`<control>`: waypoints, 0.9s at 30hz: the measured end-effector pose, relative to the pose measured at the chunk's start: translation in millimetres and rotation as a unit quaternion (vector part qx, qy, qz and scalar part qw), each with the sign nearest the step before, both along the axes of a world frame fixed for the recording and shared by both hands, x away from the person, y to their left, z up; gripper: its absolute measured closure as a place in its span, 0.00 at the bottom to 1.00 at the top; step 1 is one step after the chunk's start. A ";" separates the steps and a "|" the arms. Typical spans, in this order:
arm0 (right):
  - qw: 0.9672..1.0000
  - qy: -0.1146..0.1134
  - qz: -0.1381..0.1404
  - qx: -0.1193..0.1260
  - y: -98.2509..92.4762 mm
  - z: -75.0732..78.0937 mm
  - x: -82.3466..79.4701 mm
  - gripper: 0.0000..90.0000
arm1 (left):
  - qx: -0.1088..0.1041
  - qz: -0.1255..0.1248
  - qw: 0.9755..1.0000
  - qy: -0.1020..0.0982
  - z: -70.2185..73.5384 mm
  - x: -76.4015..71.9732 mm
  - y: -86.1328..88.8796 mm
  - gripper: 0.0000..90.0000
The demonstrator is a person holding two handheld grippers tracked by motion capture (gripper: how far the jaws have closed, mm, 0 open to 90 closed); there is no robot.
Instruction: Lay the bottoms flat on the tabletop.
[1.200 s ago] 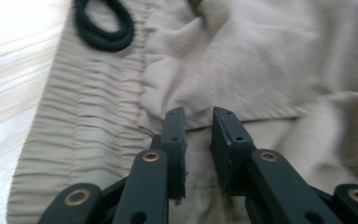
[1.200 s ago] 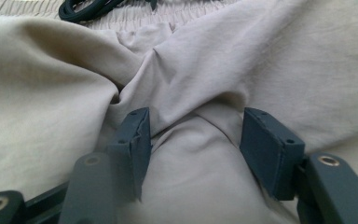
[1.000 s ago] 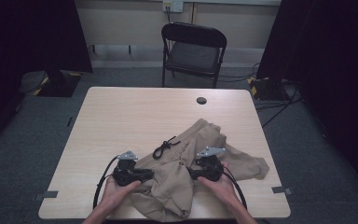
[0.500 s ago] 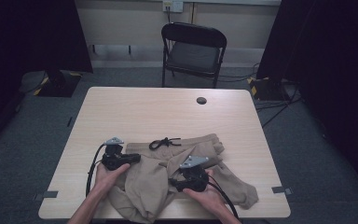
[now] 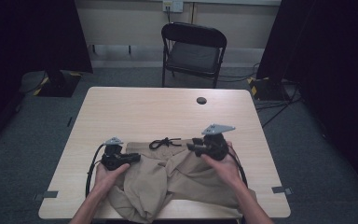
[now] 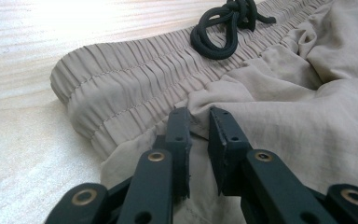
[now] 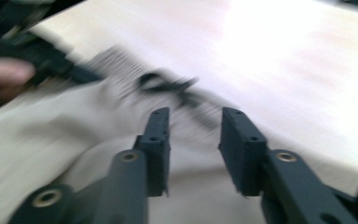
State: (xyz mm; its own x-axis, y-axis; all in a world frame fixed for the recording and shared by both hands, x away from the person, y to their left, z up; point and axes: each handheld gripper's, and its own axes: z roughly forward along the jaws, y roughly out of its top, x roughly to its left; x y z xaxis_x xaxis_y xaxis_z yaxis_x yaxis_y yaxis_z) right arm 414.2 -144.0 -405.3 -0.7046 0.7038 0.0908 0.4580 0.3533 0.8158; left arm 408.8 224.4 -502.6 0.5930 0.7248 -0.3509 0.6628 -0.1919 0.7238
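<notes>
Beige trousers (image 5: pixel 177 179) with a gathered elastic waistband (image 6: pixel 135 74) and a knotted black drawstring (image 5: pixel 163 141) lie crumpled at the near edge of the table. My left gripper (image 5: pixel 137 157) is at the waistband's left end, and its jaws are nearly together, pinching a fold of the beige cloth (image 6: pixel 198 116). My right gripper (image 5: pixel 191 147) hovers over the waistband's right end, just right of the drawstring (image 7: pixel 168 86). It is open with nothing between the jaws. The right gripper view is blurred by motion.
The light wooden table (image 5: pixel 168 112) has a round black cable hole (image 5: pixel 201 100) near its far edge. A black folding chair (image 5: pixel 193 49) stands behind the table. One trouser leg (image 5: pixel 135 207) hangs over the near edge.
The right gripper has risen from the near middle of the cloth and swung away to the waistband's right end. The trousers have been pulled flatter and wider. The left gripper has barely shifted.
</notes>
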 end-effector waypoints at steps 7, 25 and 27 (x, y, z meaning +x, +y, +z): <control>0.994 0.028 -0.097 -0.045 -26.5 -34.5 50.1 0.57 | -0.005 0.002 1.000 0.000 -0.6 -0.5 0.3 0.86; 0.989 0.043 -0.129 -0.066 -73.2 -83.3 -7.3 0.35 | -0.005 0.001 1.000 -0.001 -0.1 -0.9 -0.6 0.82; 0.989 0.047 -0.127 -0.059 -73.0 -77.6 -1.5 0.36 | -0.002 0.000 1.000 -0.002 0.2 -1.2 -1.1 0.82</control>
